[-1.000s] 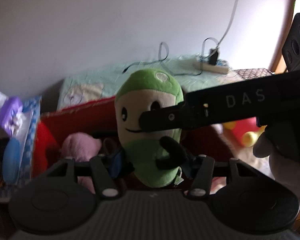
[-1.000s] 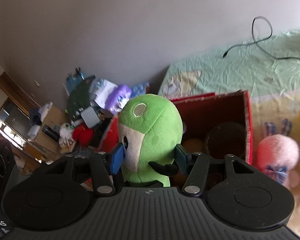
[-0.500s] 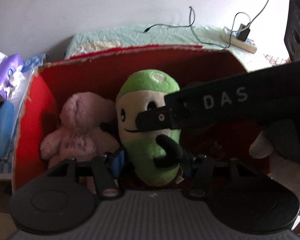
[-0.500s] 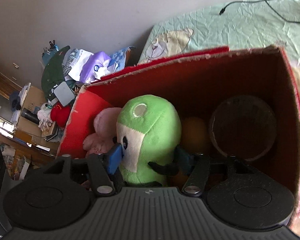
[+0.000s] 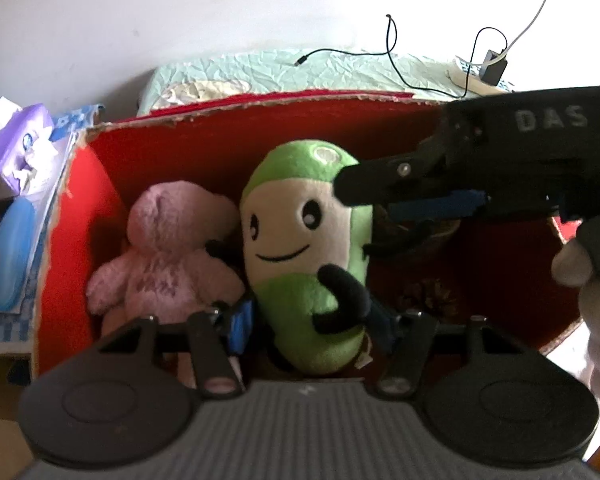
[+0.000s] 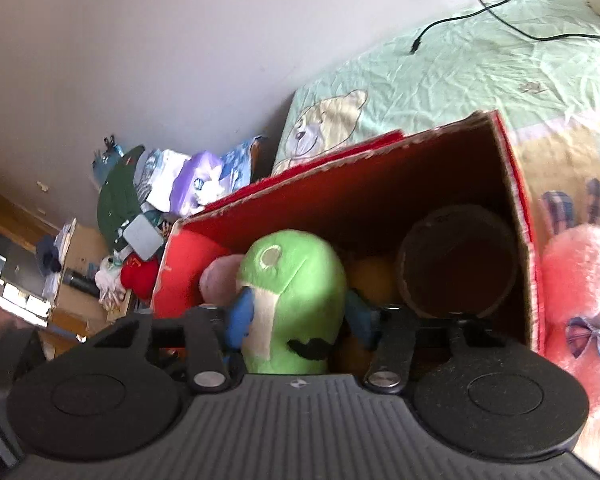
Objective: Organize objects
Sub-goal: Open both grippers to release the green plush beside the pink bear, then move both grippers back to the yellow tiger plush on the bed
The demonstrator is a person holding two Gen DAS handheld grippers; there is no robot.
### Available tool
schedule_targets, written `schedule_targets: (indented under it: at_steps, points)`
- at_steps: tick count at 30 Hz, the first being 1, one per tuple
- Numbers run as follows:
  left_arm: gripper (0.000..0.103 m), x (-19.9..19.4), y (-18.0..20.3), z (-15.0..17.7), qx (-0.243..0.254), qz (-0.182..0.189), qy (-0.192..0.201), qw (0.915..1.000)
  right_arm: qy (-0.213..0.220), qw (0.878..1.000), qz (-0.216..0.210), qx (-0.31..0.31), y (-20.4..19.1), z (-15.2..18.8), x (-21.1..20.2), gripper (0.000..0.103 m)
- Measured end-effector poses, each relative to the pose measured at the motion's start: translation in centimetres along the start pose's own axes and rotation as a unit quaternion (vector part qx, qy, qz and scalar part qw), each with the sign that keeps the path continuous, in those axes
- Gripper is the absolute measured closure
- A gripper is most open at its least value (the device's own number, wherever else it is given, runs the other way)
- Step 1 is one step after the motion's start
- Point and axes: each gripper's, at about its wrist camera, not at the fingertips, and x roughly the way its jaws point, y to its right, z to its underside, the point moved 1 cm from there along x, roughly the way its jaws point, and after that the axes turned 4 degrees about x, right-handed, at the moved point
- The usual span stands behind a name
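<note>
Change: since half a second ago your right hand-held gripper (image 5: 364,196) is pulling off the green plush (image 5: 304,248), where it was lying across the face, and the plush is sitting lower in the red box (image 5: 220,140).
Red box: it is standing open on the bed (image 6: 480,64), its far wall behind the toys.
Box contents: you are looking at a pink plush (image 5: 168,252) at the left, the green plush touching it in the middle, a dark round tub (image 6: 456,264) at the right, and something orange (image 6: 370,278) between plush and tub.
Left hand-held gripper (image 5: 312,324): its blue pads are flanking the base of the green plush with a visible gap on the left side, so you are not pinching it; the jaws are standing apart.
Right hand-held gripper: in its own view the blue pads are sitting at either side of the green plush; the left pad is touching the cheek, but you cannot tell whether the jaws are squeezing.
Green plush: it is standing nearly upright, leaning slightly, face toward your left camera.
Outside the box: a second pink plush with a plaid bow (image 6: 580,304) is lying on the bed just beside the box's right wall.
</note>
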Motion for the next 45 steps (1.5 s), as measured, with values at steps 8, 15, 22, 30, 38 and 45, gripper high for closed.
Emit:
schedule_targets:
  at_steps: [8,15,22,30,38,45]
  points:
    - [0.039,-0.2,0.1,-0.6,-0.005,-0.012,0.003,0.9999,-0.005,1.000,-0.013,-0.008,-0.7,0.3,1.7,0.073]
    - [0.033,-0.3,1.0,-1.1,-0.012,-0.015,-0.007,0.9998,-0.003,1.000,-0.010,-0.003,-0.2,0.0,1.6,0.070]
    - [0.024,-1.0,1.4,-1.4,-0.011,-0.023,0.001,0.9997,0.007,1.000,0.004,-0.015,-0.1,0.4,0.6,0.064]
    - [0.011,-2.1,1.5,-1.4,-0.011,-0.028,0.016,0.9994,0.022,0.999,0.007,-0.023,-0.2,0.9,-0.6,0.063]
    - [0.011,-2.9,2.1,-0.7,-0.008,-0.043,0.016,0.9989,0.034,0.999,0.011,-0.024,-0.2,1.9,-1.6,0.063]
    - [0.011,-4.2,2.7,-0.3,-0.015,-0.062,0.021,0.9977,0.048,0.998,0.004,-0.026,-0.2,2.7,-3.5,0.063]
